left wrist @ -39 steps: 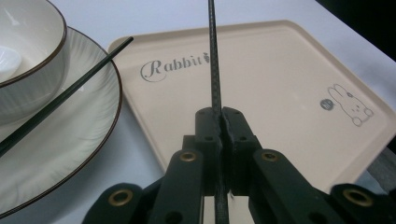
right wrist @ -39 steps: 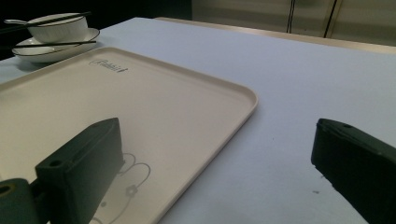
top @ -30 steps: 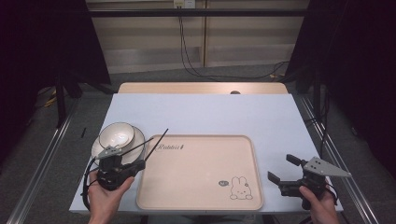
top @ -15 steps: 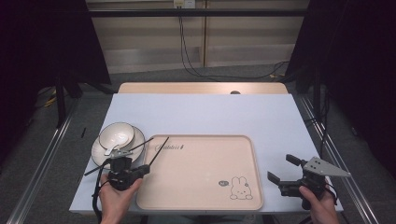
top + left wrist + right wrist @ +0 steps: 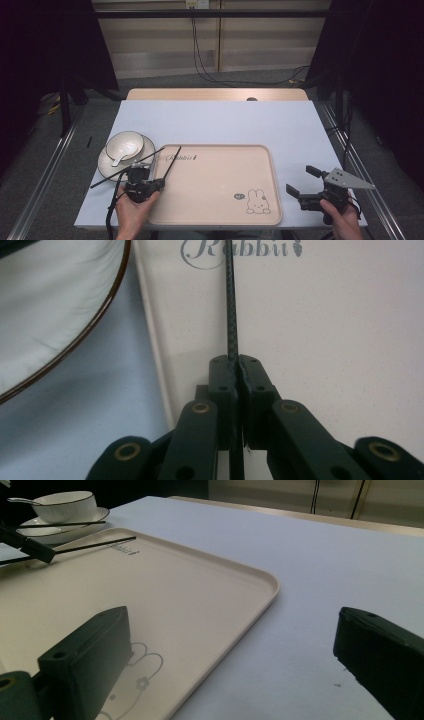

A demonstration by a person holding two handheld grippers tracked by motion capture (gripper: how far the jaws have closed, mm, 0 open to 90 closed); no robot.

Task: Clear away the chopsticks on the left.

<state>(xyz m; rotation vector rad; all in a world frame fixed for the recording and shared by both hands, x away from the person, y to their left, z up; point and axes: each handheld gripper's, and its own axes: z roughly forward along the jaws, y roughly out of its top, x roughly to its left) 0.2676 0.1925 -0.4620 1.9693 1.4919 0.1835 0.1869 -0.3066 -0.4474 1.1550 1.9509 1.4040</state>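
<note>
Left gripper [image 5: 150, 183] pinches a chopstick [image 5: 230, 300] (tip over tray [image 5: 220, 200]).

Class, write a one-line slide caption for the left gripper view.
Left gripper shut on a black chopstick above the beige Rabbit tray, beside a brown-rimmed white plate.

Lab recording booth: black curtains [image 5: 45, 45], floor rails [image 5: 42, 185], hanging cables [image 5: 200, 55].

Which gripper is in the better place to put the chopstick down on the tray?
Left. The left gripper is shut on the chopstick, already over the tray. The right gripper is open, beside the tray.
</note>
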